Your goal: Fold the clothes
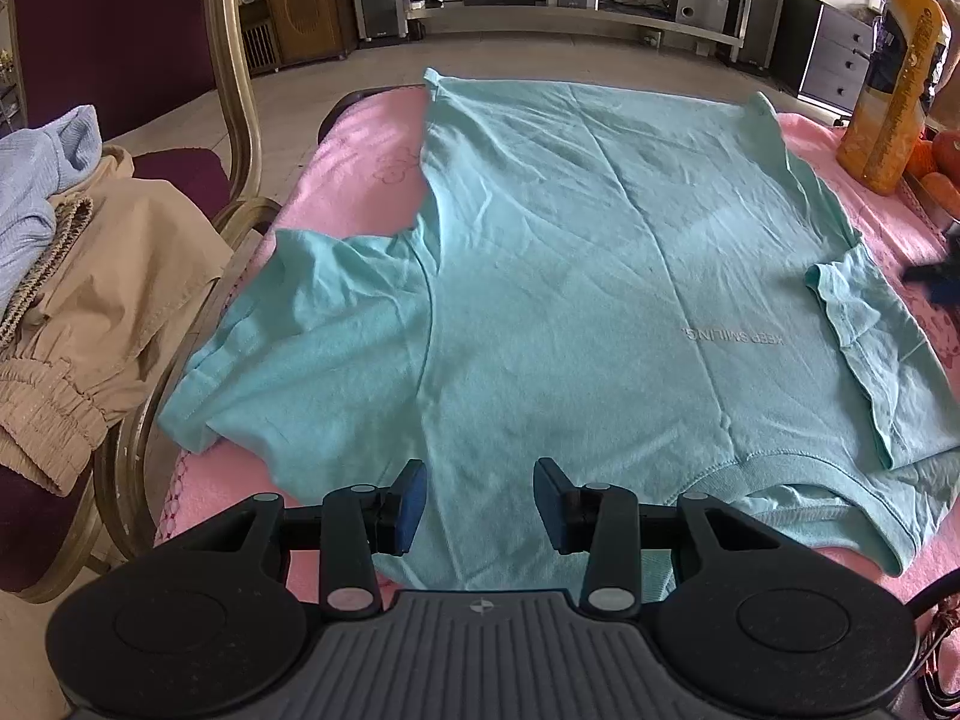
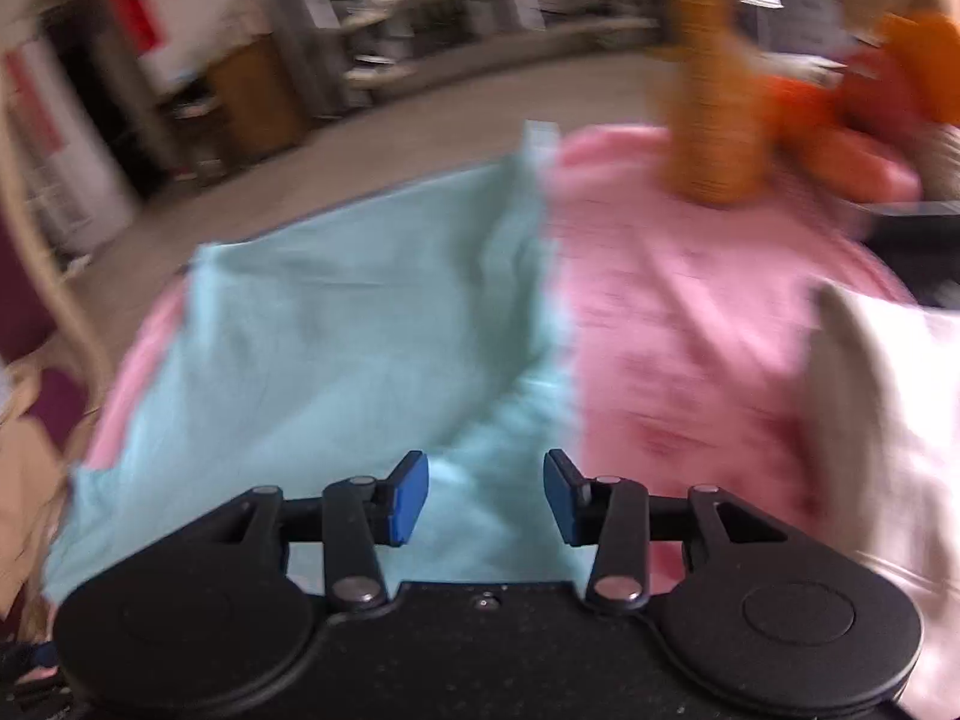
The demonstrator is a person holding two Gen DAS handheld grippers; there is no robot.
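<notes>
Spare clothes (image 1: 90, 252) heaped on the chair at left, out of the way. My left gripper (image 1: 480, 501) hangs over the collar end, jaws part open, empty. Teal T-shirt (image 1: 570, 276) lies flat on the pink-covered table (image 1: 360, 138), right sleeve folded inward. My right gripper (image 2: 486, 495): jaws apart, holding nothing, view blurred.

Both units same build. Left gripper (image 1: 480, 501): matte black body, two round side housings at 4 and 8 o'clock of the fingers, each with a raised disc. Ribbed grey plate at 6 o'clock carries a small round crosshair mark. Black linkage arms, silver rivet pivots, blue pads on the fingers (image 1: 410, 501). Right gripper (image 2: 486, 498): same black links, silver rivets, blue pads; centre plate is speckled black with one small screw.
</notes>
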